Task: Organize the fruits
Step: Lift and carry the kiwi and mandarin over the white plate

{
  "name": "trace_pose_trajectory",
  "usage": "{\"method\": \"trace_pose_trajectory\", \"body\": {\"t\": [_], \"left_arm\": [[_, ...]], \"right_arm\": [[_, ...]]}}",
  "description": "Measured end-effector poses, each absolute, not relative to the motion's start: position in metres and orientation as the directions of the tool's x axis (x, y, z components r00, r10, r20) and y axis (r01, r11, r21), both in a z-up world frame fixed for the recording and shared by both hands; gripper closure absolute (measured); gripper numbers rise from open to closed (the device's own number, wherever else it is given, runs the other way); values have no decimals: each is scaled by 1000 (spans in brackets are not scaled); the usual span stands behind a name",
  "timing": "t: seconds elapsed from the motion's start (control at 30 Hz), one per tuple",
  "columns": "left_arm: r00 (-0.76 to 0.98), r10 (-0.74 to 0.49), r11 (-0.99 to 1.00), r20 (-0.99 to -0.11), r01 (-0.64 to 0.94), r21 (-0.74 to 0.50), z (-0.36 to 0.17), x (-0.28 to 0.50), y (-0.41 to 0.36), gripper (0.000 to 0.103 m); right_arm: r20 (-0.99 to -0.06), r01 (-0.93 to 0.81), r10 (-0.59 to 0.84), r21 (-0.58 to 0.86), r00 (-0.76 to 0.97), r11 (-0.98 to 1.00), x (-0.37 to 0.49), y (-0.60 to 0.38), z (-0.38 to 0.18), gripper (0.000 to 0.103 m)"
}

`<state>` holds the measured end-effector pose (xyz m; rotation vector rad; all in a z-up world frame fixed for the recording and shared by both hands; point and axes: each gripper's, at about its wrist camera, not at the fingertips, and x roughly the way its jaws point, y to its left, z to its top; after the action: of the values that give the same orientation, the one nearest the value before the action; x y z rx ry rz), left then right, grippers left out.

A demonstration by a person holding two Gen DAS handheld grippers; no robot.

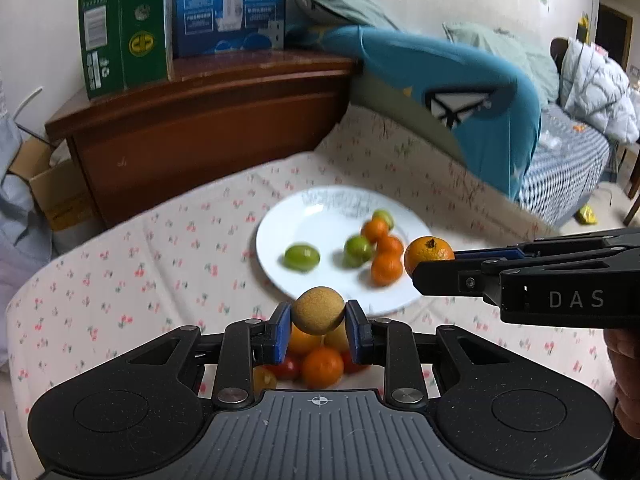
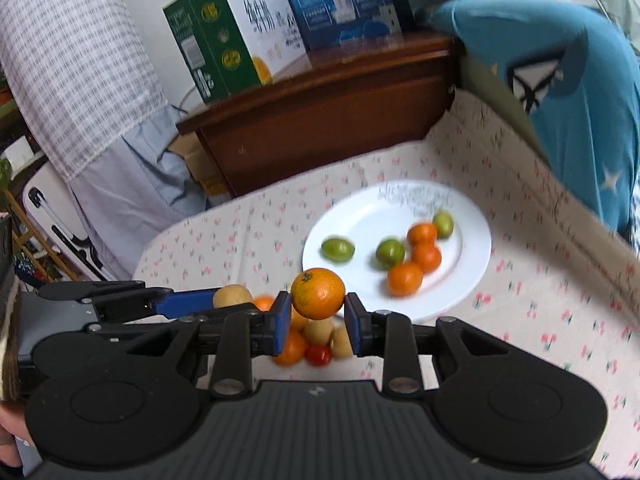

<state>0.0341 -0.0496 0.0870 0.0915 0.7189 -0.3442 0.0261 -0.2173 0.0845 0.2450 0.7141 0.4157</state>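
My left gripper (image 1: 318, 316) is shut on a tan round fruit (image 1: 317, 309), raised above a small pile of loose fruit (image 1: 320, 364) on the floral sheet. My right gripper (image 2: 317, 312) is shut on a tangerine (image 2: 318, 293); from the left wrist it shows at the right (image 1: 420, 270), tangerine (image 1: 428, 255) at its tip. A white plate (image 1: 316, 210) lies ahead with three green fruits, one being (image 1: 302, 257), and three tangerines, one being (image 1: 386, 268). From the right wrist the plate (image 2: 372, 208) sits ahead to the right, and the left gripper's tan fruit (image 2: 232, 295) shows at left.
A dark wooden headboard (image 1: 208, 120) carries a green carton (image 1: 124, 28) and a blue carton (image 1: 230, 8). A blue pillow (image 1: 472, 96) leans at the back right of the bed. The pile under my right gripper (image 2: 316, 340) includes tangerines, tan fruits and a red tomato.
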Motion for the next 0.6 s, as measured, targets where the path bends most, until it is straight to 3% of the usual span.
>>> {"method": "trace_pose_trajectory", "body": {"t": [0.6], "left_arm": [[707,-297,941,-642,330,-72,103,83,-45,77]], "right_arm": [[-544,-238,432,391,720,889,76,-239,98,74]]}}
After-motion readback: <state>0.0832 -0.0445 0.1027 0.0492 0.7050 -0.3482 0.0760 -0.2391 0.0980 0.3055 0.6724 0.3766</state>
